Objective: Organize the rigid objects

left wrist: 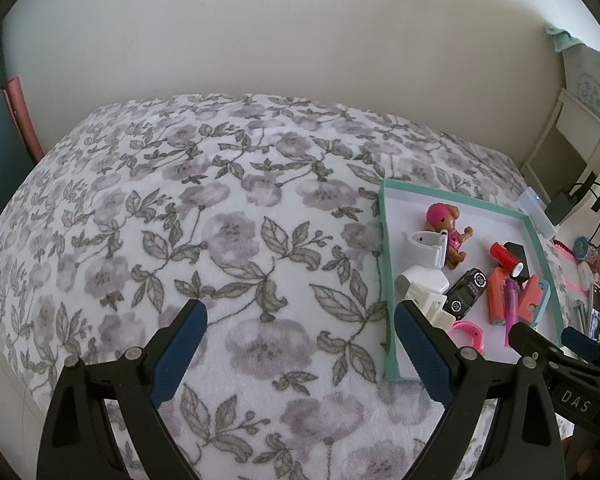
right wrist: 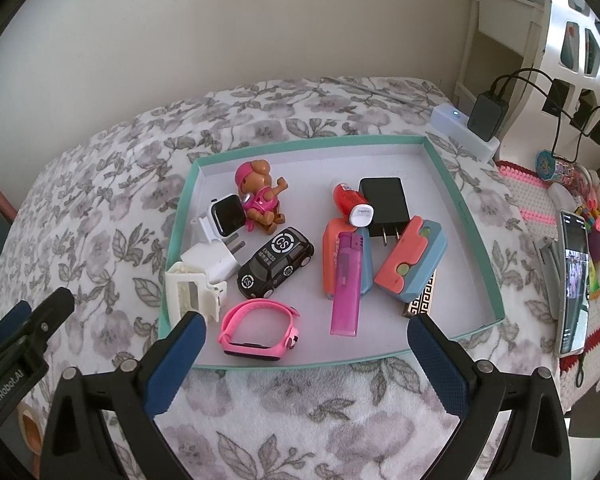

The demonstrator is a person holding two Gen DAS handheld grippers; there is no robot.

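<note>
Both grippers stand with jaws spread wide and nothing between them. The left gripper (left wrist: 300,344) hangs over the bare floral blanket (left wrist: 204,216), left of the teal tray (right wrist: 466,216). The right gripper (right wrist: 306,354) faces the tray's near edge.

All small rigid items lie inside the tray: pink watch (right wrist: 260,328), black toy car (right wrist: 276,262), purple lighter (right wrist: 346,284), white clip (right wrist: 192,290), dog figure (right wrist: 260,196), black charger (right wrist: 384,206).

This fits either gathering completed or sorting pending.

Any grasp should approach from above, span one item's narrow sides and avoid crowded neighbours.
</note>
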